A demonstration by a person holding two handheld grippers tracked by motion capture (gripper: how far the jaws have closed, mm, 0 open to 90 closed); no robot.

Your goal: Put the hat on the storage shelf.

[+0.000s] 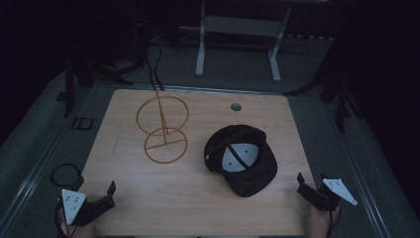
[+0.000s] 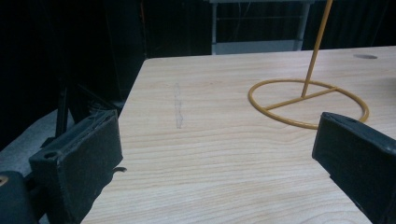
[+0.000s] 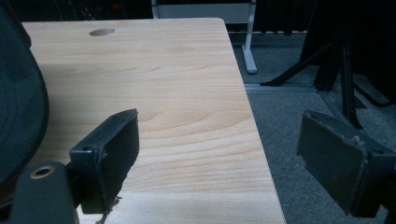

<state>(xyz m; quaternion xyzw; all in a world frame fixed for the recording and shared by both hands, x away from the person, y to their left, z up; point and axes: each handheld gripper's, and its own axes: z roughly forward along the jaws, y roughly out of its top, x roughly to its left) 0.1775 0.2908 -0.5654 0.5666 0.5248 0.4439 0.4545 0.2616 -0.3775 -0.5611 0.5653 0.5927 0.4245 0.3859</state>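
Note:
A yellow wire stand [image 1: 161, 119] with a ring base and a second ring higher up stands on the wooden table [image 1: 198, 208], left of centre. In the left gripper view its base [image 2: 299, 98] lies ahead to the right. A black cap [image 1: 252, 168] lies upside down right of centre, its pale lining showing; its edge [image 3: 18, 107] is at the left of the right gripper view. My left gripper [image 1: 97, 191] [image 2: 215, 135] sits open at the table's near left corner, nothing between its jaws. My right gripper [image 1: 313, 183] [image 3: 219, 130] is open at the near right corner, straddling the table edge.
A round grommet hole [image 1: 236, 106] [image 3: 102, 31] sits near the table's far edge. Beyond the table stand a white desk frame [image 1: 237, 29], floor cables [image 1: 153, 64] and dark tripod legs [image 1: 341, 99] [image 3: 341, 70]. Grey carpet surrounds the table.

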